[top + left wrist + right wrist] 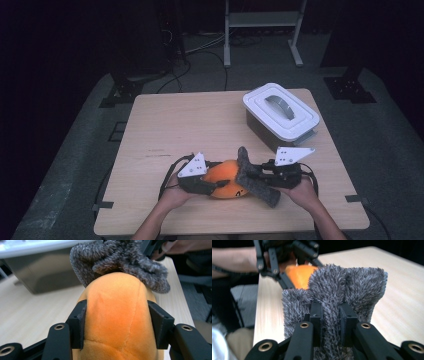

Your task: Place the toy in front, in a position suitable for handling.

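pale wood table (165,125) — dark room, grey floor (75,145) around.

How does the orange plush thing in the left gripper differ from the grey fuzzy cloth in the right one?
The orange plush toy is smooth, rounded and stuffed full; the grey fuzzy cloth is shaggy, thin and folded. The toy fills the left gripper's wide-set jaws, while the right gripper pinches only a narrow fold of cloth. The toy lies low on the wooden table; the cloth drapes over its end. Both are soft and held.
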The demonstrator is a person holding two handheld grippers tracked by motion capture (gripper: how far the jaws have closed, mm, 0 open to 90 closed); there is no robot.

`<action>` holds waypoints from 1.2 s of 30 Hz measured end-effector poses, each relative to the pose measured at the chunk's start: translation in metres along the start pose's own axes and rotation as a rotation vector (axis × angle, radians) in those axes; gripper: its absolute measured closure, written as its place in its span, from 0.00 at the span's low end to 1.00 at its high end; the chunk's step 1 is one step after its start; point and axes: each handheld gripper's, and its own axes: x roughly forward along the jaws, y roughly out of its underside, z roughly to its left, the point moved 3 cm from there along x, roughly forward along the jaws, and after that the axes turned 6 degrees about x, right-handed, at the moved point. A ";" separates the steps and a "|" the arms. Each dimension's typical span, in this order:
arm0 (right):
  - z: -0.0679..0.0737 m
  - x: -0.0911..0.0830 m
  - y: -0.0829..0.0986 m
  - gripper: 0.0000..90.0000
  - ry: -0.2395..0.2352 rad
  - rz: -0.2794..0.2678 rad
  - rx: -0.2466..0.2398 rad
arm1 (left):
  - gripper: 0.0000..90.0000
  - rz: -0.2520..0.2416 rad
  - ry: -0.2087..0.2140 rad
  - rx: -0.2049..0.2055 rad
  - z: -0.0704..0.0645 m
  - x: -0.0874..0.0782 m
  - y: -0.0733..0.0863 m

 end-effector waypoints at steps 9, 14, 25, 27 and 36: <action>0.000 0.015 0.015 0.83 -0.004 0.094 0.001 | 0.22 0.027 0.067 -0.106 0.002 0.001 0.005; 0.003 0.010 0.021 0.83 -0.015 0.126 -0.010 | 0.36 0.014 0.088 -0.142 0.005 -0.008 0.007; 0.009 0.017 0.010 0.83 -0.035 0.072 -0.023 | 0.38 0.044 0.146 -0.154 0.002 -0.006 0.011; 0.007 0.014 0.013 0.83 -0.029 0.089 -0.025 | 0.39 0.048 0.152 -0.147 0.000 -0.005 0.011; 0.008 0.011 0.013 0.83 -0.019 0.069 -0.014 | 0.36 0.046 0.166 -0.157 0.002 -0.007 0.012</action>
